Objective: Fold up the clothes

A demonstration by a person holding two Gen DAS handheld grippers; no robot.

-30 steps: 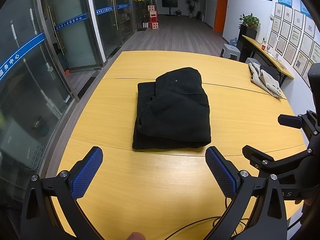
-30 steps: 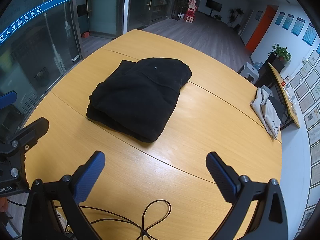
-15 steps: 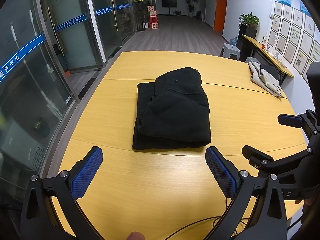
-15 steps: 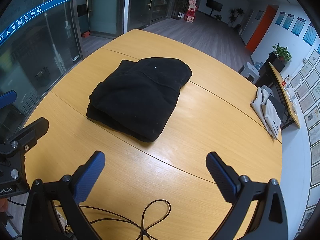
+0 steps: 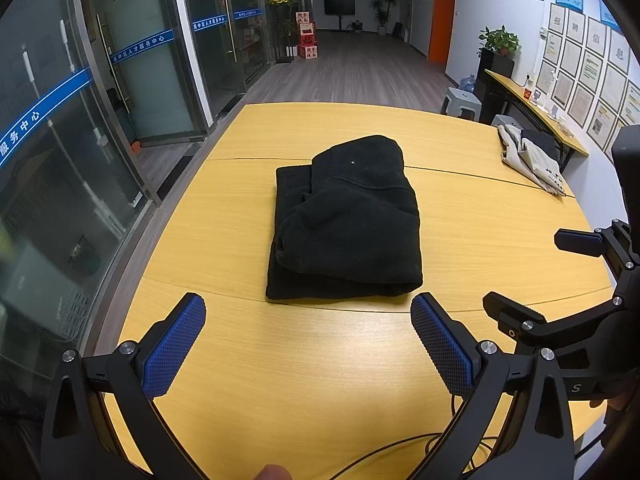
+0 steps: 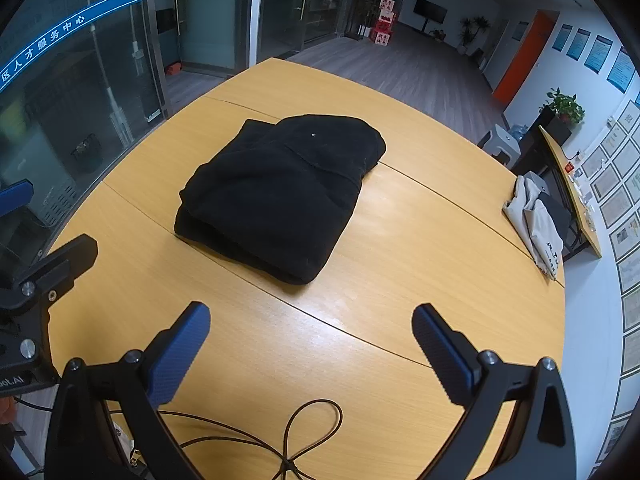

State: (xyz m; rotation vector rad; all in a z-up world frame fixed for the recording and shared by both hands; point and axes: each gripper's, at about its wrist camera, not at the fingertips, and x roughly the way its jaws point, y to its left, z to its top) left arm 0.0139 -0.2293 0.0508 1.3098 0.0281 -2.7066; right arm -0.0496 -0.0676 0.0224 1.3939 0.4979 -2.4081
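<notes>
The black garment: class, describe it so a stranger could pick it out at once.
Find the big yellow wooden table. In its middle lies the black garment, folded into a thick rectangular bundle. The only other clothing, a pale beige piece, lies crumpled at the table's far right edge.

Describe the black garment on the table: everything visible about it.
The black fleece-like garment lies folded into a thick, roughly rectangular bundle of stacked layers near the middle of the yellow wooden table. Its rounded far end looks like a hood, with a tiny pale speck on it. The fabric looks soft, matte and slightly rumpled. It lies across a seam between table sections. Only the tabletop touches it; both hand-held grippers sit open, short of its near edge.
</notes>
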